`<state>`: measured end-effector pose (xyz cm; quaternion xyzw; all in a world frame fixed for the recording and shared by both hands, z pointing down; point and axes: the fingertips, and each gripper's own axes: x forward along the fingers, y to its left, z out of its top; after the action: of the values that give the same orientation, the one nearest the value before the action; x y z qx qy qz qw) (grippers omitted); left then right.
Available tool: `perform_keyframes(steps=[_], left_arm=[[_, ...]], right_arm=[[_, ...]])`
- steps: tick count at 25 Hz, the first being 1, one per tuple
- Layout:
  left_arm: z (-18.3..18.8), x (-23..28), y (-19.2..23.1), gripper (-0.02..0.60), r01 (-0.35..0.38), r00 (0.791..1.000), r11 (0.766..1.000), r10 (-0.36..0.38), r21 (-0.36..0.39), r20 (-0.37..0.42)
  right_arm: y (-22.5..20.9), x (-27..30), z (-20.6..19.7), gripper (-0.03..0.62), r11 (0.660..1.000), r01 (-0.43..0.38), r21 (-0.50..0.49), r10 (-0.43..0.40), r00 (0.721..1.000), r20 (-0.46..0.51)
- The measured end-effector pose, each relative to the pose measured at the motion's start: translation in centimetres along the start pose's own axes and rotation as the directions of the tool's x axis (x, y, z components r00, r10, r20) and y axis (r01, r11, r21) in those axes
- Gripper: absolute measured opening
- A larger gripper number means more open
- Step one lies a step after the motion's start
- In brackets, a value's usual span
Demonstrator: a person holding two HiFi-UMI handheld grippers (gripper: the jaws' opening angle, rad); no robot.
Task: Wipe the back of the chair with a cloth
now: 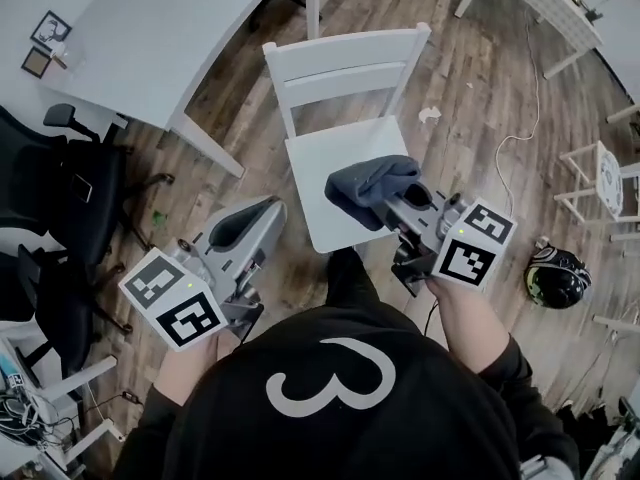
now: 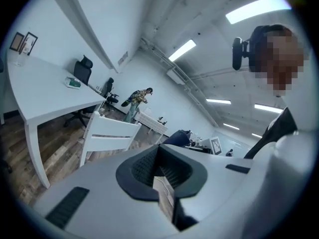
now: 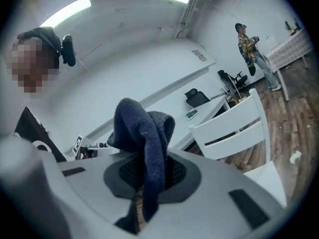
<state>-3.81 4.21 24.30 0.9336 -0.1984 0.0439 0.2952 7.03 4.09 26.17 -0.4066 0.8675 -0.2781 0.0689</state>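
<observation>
Your right gripper (image 1: 398, 211) has its 2 jaws clamped on the dark blue cloth (image 1: 368, 182). The cloth sits bunched up over the white seat (image 1: 330, 158), not touching the chair back (image 1: 345, 63) yet. Your left gripper (image 1: 250, 223) is pinched closed with nothing in it, just off the seat's left edge.

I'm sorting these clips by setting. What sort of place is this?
Most likely an open office or lab workspace: long white desks, black swivel office chairs, and strip lights on the ceiling.
</observation>
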Motion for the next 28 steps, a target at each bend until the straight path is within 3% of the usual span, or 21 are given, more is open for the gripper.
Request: perform_keyframes(steps=[3,6,11,17,28], left_arm=[[0.0,-4.7,-3.6,0.014,0.064,0.998,0.996,-0.065,0.054,0.014],[-0.4,-9.4,-6.6,0.014,0.137,0.990,0.989,-0.140,0.063,0.034],[-1.7,-14.0,-9.6,0.014,0.211,0.975,0.975,-0.214,0.066,0.055],[-1.8,-16.9,-12.8,0.014,0.230,0.968,0.968,-0.238,0.097,0.077],[-4.5,-19.5,-20.2,0.013,0.184,0.975,0.971,-0.201,0.152,0.099]], right_arm=[[7.1,-1.8,-0.8,0.048,0.999,-0.026,-0.020,0.027,0.999,0.042],[13.2,-3.1,-2.2,0.048,0.999,-0.040,-0.027,0.042,0.998,0.055],[20.0,-4.7,-4.7,0.048,0.998,-0.065,-0.007,0.065,0.997,0.029],[24.7,-6.1,-6.2,0.048,0.993,-0.114,0.011,0.114,0.993,-0.013],[29.2,-11.9,-7.1,0.048,0.986,-0.162,-0.032,0.163,0.986,0.034]])
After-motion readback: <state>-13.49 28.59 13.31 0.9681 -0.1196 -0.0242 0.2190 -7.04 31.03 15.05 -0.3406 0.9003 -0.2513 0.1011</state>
